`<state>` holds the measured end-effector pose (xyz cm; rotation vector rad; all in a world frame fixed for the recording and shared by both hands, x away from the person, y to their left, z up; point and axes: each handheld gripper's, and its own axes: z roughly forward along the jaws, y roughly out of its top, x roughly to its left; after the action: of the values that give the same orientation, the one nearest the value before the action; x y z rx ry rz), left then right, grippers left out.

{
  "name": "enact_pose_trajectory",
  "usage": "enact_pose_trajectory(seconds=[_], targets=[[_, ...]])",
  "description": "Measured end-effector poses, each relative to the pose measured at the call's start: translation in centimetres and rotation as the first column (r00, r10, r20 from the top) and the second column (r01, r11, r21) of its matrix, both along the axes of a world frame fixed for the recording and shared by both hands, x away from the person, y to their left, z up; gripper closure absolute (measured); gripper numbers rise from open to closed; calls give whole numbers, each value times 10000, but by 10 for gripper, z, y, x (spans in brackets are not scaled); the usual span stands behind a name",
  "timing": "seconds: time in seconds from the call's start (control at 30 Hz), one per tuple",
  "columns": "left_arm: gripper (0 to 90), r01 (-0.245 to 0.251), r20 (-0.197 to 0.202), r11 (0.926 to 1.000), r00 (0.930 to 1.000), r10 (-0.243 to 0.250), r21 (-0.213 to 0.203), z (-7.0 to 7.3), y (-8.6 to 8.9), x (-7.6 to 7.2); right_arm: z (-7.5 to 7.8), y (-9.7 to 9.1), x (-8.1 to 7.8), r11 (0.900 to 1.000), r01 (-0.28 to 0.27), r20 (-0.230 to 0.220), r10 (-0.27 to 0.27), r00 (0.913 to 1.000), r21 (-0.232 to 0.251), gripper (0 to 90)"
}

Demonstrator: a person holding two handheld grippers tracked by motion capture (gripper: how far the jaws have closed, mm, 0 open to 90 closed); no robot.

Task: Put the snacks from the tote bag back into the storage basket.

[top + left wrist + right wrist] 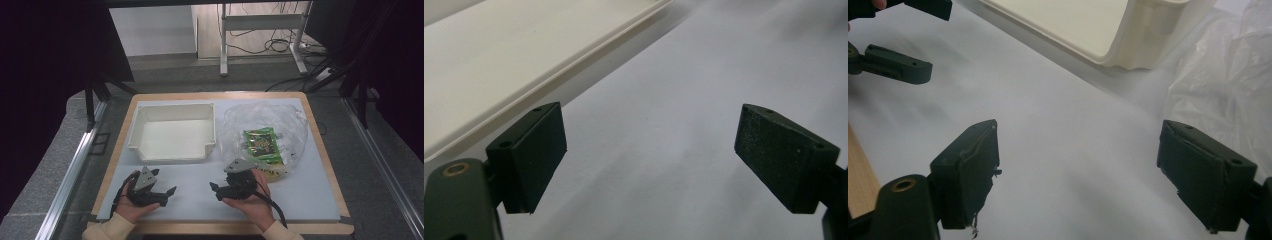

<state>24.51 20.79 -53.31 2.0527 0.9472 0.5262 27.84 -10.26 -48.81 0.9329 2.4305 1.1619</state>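
A white plastic bin [172, 132] stands at the back left of the white table mat [200, 200]. Beside it on the right lies a crumpled clear plastic bag [265, 125] with a green snack packet [260, 142] inside. My left gripper [169, 195] rests low near the front, jaws open and pointing right, nothing between them. My right gripper [215, 191] faces it, also open and holding nothing, just in front of the bag. In the left gripper view the open gripper [651, 130] hovers over bare mat beside the bin wall [499, 60]. In the right gripper view the right gripper [1078, 145] is open above the mat.
The right gripper view has the bin's corner [1128, 45] ahead, the bag [1228, 85] at the right, the left gripper [935, 37] at the upper left, and the table's wooden edge [858, 175]. A desk frame and cables [265, 45] stand beyond the table.
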Motion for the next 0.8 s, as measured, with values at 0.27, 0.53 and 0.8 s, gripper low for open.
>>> enact_pose_trajectory(seconds=[0.27,0.53,0.8], targets=[[132,23,73,9999,10000,-22,-112,2,0,-3,1,-2,3,9999,99,24,-99,9999,-61,164],[132,18,11,9999,10000,-18,-122,1,0,-2,5,-1,5,10000,12,-34,-12,10000,-43,179],[132,-24,11,9999,10000,24,-100,1,1,-2,11,-3,10,9996,15,-187,-10,9998,264,184]])
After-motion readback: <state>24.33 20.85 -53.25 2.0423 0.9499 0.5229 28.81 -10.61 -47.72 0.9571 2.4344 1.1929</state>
